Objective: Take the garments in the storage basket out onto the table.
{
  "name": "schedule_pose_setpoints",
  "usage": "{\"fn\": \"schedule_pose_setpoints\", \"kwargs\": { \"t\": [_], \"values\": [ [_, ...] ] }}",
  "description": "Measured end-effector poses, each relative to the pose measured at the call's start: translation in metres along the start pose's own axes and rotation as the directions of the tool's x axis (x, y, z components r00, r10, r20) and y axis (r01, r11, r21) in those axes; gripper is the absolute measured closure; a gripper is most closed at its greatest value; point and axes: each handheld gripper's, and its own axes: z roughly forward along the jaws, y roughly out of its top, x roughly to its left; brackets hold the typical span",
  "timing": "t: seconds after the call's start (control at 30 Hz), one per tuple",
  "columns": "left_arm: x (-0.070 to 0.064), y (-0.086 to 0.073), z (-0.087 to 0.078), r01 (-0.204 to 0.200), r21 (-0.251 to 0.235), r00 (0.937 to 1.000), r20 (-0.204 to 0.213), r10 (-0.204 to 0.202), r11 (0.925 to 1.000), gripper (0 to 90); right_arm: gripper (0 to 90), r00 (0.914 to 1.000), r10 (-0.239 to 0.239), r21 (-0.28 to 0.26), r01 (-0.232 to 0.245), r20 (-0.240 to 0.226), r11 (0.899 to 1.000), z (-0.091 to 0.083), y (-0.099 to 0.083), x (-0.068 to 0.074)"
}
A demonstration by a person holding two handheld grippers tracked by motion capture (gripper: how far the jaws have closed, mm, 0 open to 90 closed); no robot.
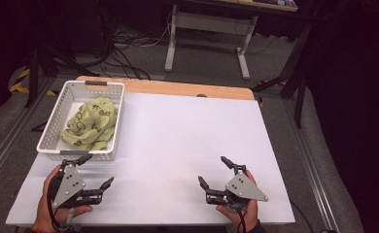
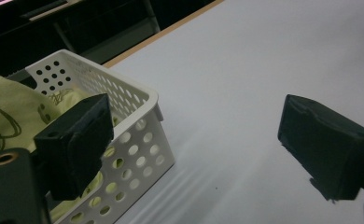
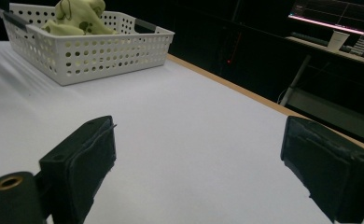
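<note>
Hand-held gripper on the left (image 1: 96,171) is sitting at about 8 o'clock on the worktop (image 1: 187,141), its jaws spread wide and holding nothing, one finger nearly touching the basket's near wall. In the left gripper view its pads (image 2: 77,140) are framing that perforated corner with white surface between them.

Just beyond it, at 10 o'clock, the basket (image 1: 56,119) is holding the cloth (image 1: 90,124), a crumpled yellow-green piece with dark printed loops, bunched in a heap and rising a little above the rim. In the right gripper view the basket (image 3: 101,51) and cloth (image 3: 80,14) are showing well off toward 11 o'clock.

Moving right, the middle of the worktop is lying bare. At about 5 o'clock the right hand-held gripper (image 1: 215,170) is also standing open and empty, well apart from the basket.

Judging from this, the cloth is likely waiting to be lifted out. The risks are coming mostly from the left side: a finger starting so close to the wall could be catching the rim or a hole, dragging or tipping the light basket. Pinching only a top fold could be letting the rest of the cloth snag on the rim. The right one, reaching across, could be crossing the left one's cable.
</note>
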Motion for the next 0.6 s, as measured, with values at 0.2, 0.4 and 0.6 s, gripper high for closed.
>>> {"fn": "schedule_pose_setpoints", "kwargs": {
  "t": [0.2,0.4,0.6],
  "values": [
    [-0.0019,0.0000,0.0051,-0.001,0.011,0.9998,0.019,0.001,0.9999,11.7,11.5,0.9997,0.014,-0.014,-0.014,0.021,1.000,-0.0032,-0.0017,-0.0065],
    [-0.0025,0.0019,0.0040,-0.001,-0.006,0.9999,0.015,0.001,1.0000,11.5,12.0,0.9998,0.020,-0.008,-0.020,0.006,1.000,-0.0038,-0.0028,-0.0079],
    [0.0021,0.0051,0.0021,0.027,-0.039,0.9996,0.009,-0.027,0.9989,11.2,10.8,0.9997,0.023,-0.008,-0.023,-0.013,1.000,-0.0057,-0.0036,-0.0071]
  ]
}}
